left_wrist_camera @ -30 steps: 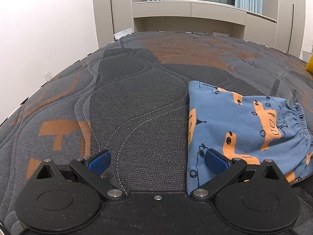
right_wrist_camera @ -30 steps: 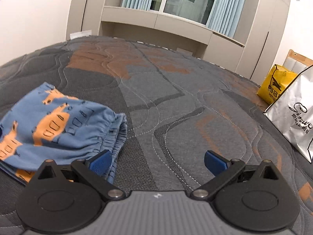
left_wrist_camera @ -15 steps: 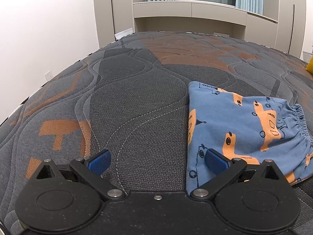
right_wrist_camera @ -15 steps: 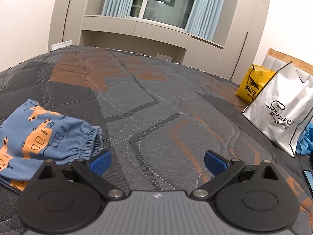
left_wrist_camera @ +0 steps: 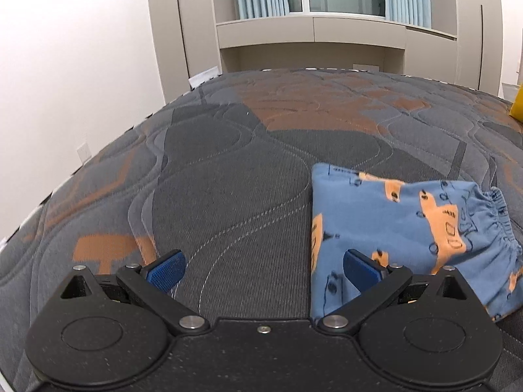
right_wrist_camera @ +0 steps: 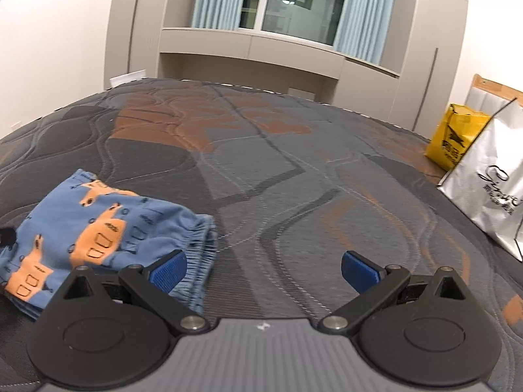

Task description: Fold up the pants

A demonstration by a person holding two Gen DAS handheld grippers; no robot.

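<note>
The blue pants (left_wrist_camera: 402, 225) with an orange vehicle print lie folded into a small stack on the grey and orange quilted mattress (left_wrist_camera: 228, 196). Their elastic waistband faces right. My left gripper (left_wrist_camera: 263, 266) is open and empty, above the mattress at the stack's left edge, its right finger over the fabric. In the right wrist view the pants (right_wrist_camera: 98, 228) lie at the lower left. My right gripper (right_wrist_camera: 263, 268) is open and empty, to the right of the waistband.
A yellow bag (right_wrist_camera: 457, 140) and a white shopping bag (right_wrist_camera: 490, 192) stand at the mattress's right side. Beige cabinets (left_wrist_camera: 310, 29) and a window with blue curtains are behind the bed. A white wall is on the left.
Both grippers have lifted and tilted up, away from the pants. The right gripper swung right and then back left. The pants have not moved.
</note>
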